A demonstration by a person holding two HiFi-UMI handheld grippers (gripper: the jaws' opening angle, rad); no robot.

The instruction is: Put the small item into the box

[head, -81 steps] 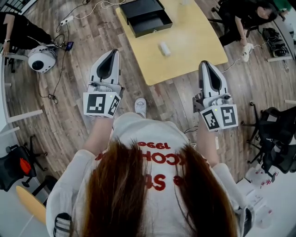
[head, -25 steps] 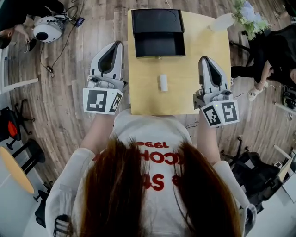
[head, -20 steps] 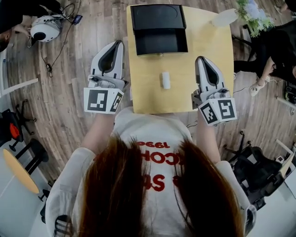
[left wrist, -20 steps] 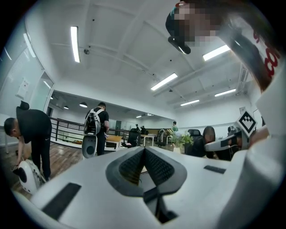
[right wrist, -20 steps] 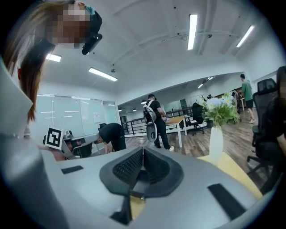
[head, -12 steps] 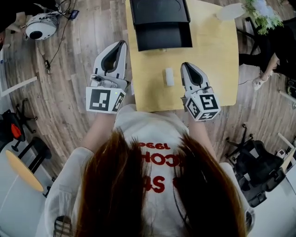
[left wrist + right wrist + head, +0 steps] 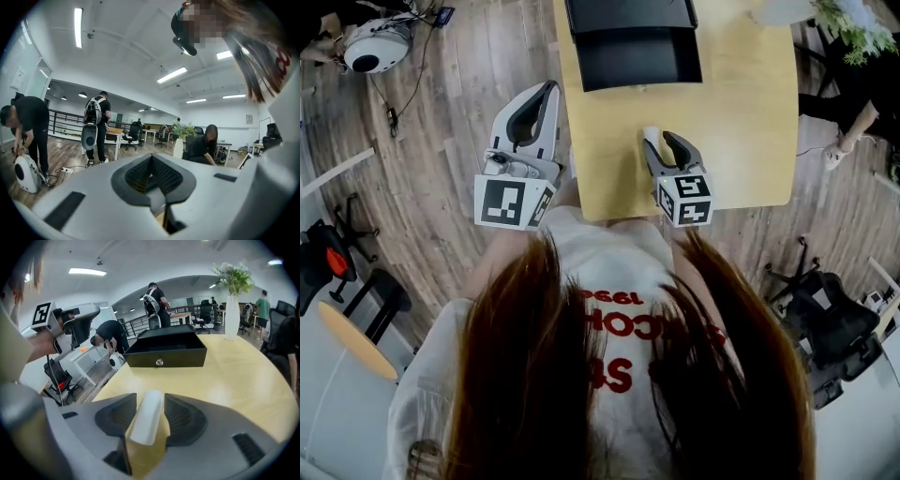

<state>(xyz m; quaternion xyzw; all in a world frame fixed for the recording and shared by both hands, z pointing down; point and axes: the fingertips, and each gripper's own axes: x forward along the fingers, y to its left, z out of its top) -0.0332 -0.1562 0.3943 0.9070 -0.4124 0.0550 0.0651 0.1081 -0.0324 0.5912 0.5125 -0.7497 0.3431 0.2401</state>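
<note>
A small white oblong item (image 7: 651, 134) lies on the light wooden table (image 7: 741, 122), a little in front of an open black box (image 7: 633, 56). My right gripper (image 7: 661, 141) is low over the table with its jaws opening, one on each side of the item (image 7: 147, 420); the pads do not visibly press on it. In the right gripper view the box (image 7: 166, 352) stands straight ahead, with a small knob on its front. My left gripper (image 7: 548, 89) hangs shut over the floor off the table's left edge, with nothing between its fingers (image 7: 151, 159).
A white vase with flowers (image 7: 787, 11) stands at the table's far right corner. A white device (image 7: 366, 47) and cables lie on the wooden floor at the left. A seated person (image 7: 862, 103) is right of the table, and office chairs stand around.
My right gripper has moved left and forward over the table to the white item, and its jaws have opened round it. The left gripper has barely moved.
</note>
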